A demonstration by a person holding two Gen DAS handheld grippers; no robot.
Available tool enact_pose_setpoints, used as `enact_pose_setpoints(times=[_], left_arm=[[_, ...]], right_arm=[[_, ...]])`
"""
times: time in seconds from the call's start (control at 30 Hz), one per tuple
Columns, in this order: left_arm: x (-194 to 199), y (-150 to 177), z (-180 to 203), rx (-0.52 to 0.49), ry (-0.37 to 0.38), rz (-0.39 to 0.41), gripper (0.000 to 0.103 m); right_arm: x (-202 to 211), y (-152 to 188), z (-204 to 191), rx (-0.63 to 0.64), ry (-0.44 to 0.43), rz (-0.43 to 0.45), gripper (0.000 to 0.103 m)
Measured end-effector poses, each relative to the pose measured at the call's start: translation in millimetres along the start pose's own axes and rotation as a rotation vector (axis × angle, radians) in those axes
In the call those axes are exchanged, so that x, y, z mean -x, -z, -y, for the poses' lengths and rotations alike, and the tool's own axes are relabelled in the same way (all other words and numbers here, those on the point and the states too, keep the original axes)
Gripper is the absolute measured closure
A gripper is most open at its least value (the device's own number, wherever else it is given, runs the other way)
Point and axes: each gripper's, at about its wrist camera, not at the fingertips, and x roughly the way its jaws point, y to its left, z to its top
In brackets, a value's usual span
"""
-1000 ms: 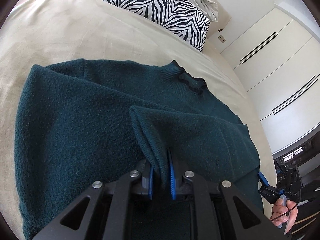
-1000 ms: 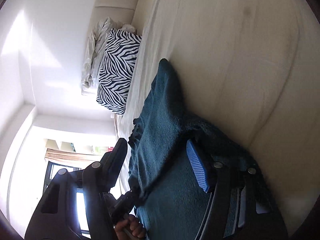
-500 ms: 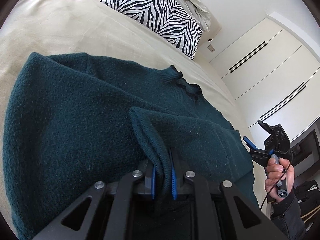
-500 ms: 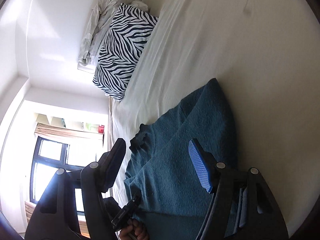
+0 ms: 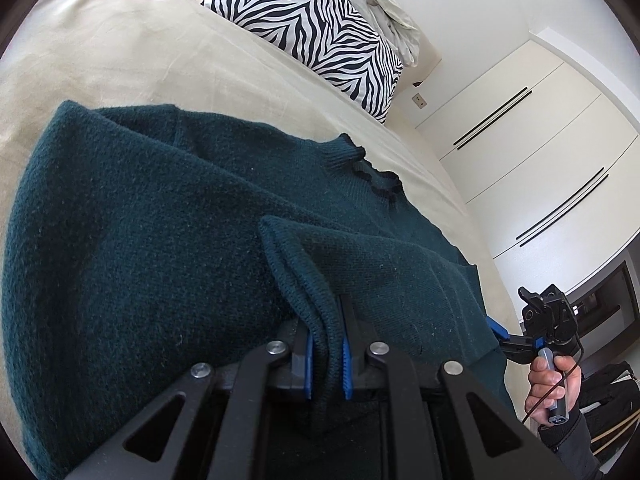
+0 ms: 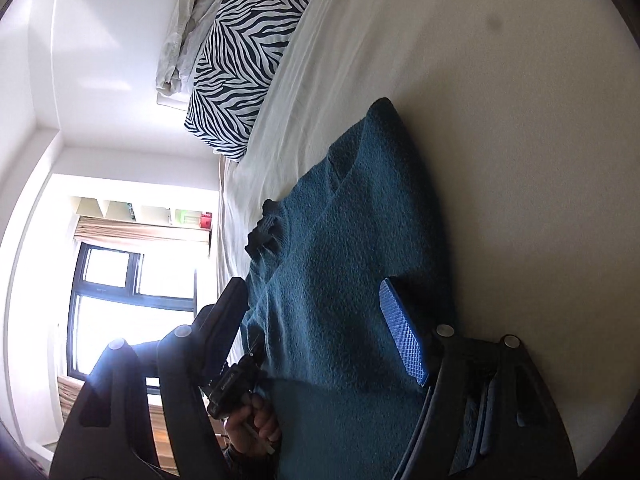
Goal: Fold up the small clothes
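Note:
A dark teal knit sweater [image 5: 140, 240] lies on the beige bed, its ruffled collar [image 5: 376, 180] toward the pillow. My left gripper [image 5: 326, 356] is shut on a ribbed hem edge of the sweater [image 5: 304, 284] and holds that fold raised over the body. My right gripper [image 6: 316, 320] is open and empty, hovering over the sweater [image 6: 332, 264] near its right side. It also shows in the left wrist view [image 5: 520, 340], held by a hand beside the bed edge. The left gripper also shows in the right wrist view [image 6: 236, 384].
A zebra-print pillow [image 5: 320, 28] lies at the head of the bed [image 5: 100, 52] with crumpled white bedding [image 6: 188, 32] behind it. White wardrobe doors [image 5: 540, 140] stand on the right. A window [image 6: 120, 292] is on the far side.
The left gripper has kept its hold on the hem and shifted slightly. The right gripper, open throughout, has drawn back from the sweater, so more of it and the bed shows.

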Motion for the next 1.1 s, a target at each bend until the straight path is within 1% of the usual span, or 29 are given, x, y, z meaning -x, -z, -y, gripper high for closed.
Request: enact_pose_setpoints(times=[0.13,0.2,0.23,0.27,0.33,0.4,0.43,0.47,0.53,0.57,0.6,0.63,0.7,0.73,0.77,0.8,0.83,0.87,0.9,0.97,1.0,1.03,1.07,1.1], left_arm=[[2,1,-2,0.002,0.008,0.002,0.088],[1,1,-2,0.003,0.01,0.002,0.088],[2,0,-2,0.006,0.014,0.001,0.088],[3,1,-3,0.01,0.017,-0.002,0.088],[3,0,-4,0.015,0.022,-0.007,0.088],[4,0,-3,0.014,0.021,-0.004,0.088],[4,0,-3,0.012,0.018,-0.001,0.088],[4,0,-2,0.011,0.018,0.001,0.088],[6,1,-4,0.016,0.026,0.004,0.088],[6,2,-5,0.018,0.029,0.005,0.088],[6,2,-5,0.018,0.03,0.007,0.088],[7,3,-5,0.017,0.031,0.008,0.088],[7,3,-6,0.019,0.034,0.008,0.088],[7,3,-6,0.02,0.035,0.007,0.088],[7,3,-7,0.022,0.038,0.005,0.088],[7,2,-7,0.03,0.042,0.0,0.088],[8,0,-9,0.048,0.053,-0.012,0.088],[10,-2,-11,0.071,0.058,-0.029,0.088],[16,-3,-13,0.093,0.054,-0.043,0.088],[39,-2,-17,0.124,0.033,-0.033,0.078],[54,0,-18,0.127,0.018,-0.019,0.065],[71,4,-19,0.132,0.005,0.0,0.057],[89,9,-20,0.139,-0.007,0.016,0.053],[107,16,-22,0.146,-0.031,0.028,0.045]], right_arm=[[10,21,5,0.027,0.009,0.001,0.035],[14,26,15,0.035,-0.017,0.01,0.036],[18,27,21,0.03,-0.037,0.017,0.041],[23,29,26,0.008,-0.034,0.026,0.047],[35,31,27,-0.026,-0.025,0.054,0.047],[48,35,15,-0.007,0.02,0.116,0.044],[55,37,8,0.016,0.021,0.14,0.042],[57,39,0,0.032,-0.008,0.15,0.042],[51,40,-18,0.054,-0.071,0.144,0.039],[43,40,-28,0.072,-0.082,0.132,0.036],[33,41,-36,0.091,-0.082,0.114,0.035],[19,41,-42,0.104,-0.075,0.089,0.035],[-9,42,-38,0.099,-0.044,0.017,0.035],[-22,44,-28,0.077,0.001,-0.018,0.035],[-30,47,-14,0.058,0.047,-0.036,0.039],[-28,50,-7,0.066,0.041,-0.018,0.045],[-21,55,-3,0.072,0.016,0.002,0.052],[-11,60,0,0.061,-0.006,0.01,0.052],[1,65,2,0.05,-0.009,0.02,0.052],[31,77,4,0.064,0.028,0.047,0.051],[47,85,2,0.085,0.049,0.066,0.049],[64,93,1,0.101,0.065,0.089,0.043],[81,102,0,0.109,0.076,0.109,0.04],[97,112,0,0.116,0.078,0.122,0.04]])
